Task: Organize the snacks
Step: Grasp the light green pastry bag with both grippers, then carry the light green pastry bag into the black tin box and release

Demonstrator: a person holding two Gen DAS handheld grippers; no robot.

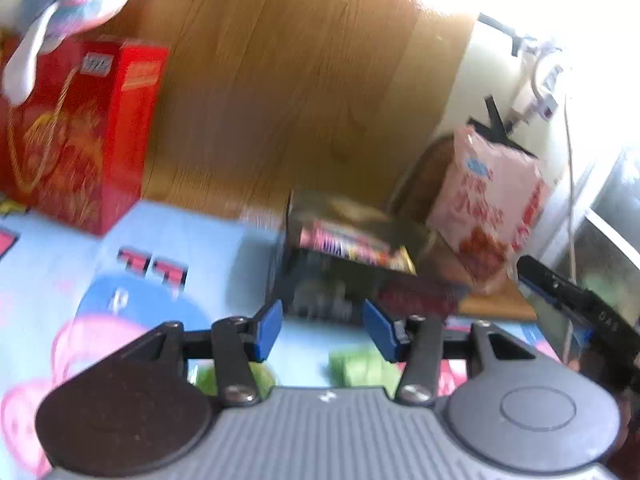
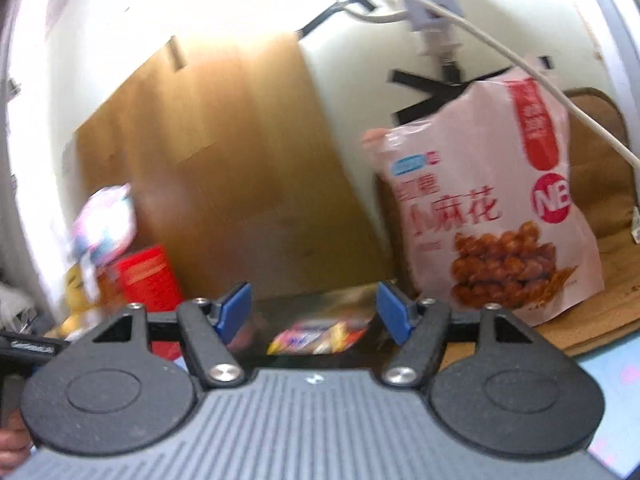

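Left wrist view: both grippers empty, next snack to pick

Left gripper (image 1: 323, 330) and right gripper (image 2: 314, 316) both gape open, holding nothing. Tall pink crinkly snack bag (image 1: 490, 212) stands at two o'clock; dark plastic snack box (image 1: 344, 256) sits at twelve. Next, I think: grab another snack.

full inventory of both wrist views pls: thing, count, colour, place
red box: 1, red with gold print, far left on the cloth
pale pouch: 1, white, pink and blue, above the red box, blurred
pink snack bag: 1, pink, upright at right against the wall
dark tray: 1, black, centre, holds snack packets
snack packets: count unclear, multicoloured, in the tray
wooden board: 1, brown, leaning on the wall
cloth: 1, light blue, patterned, underneath
left gripper: open, empty
right gripper: open, empty
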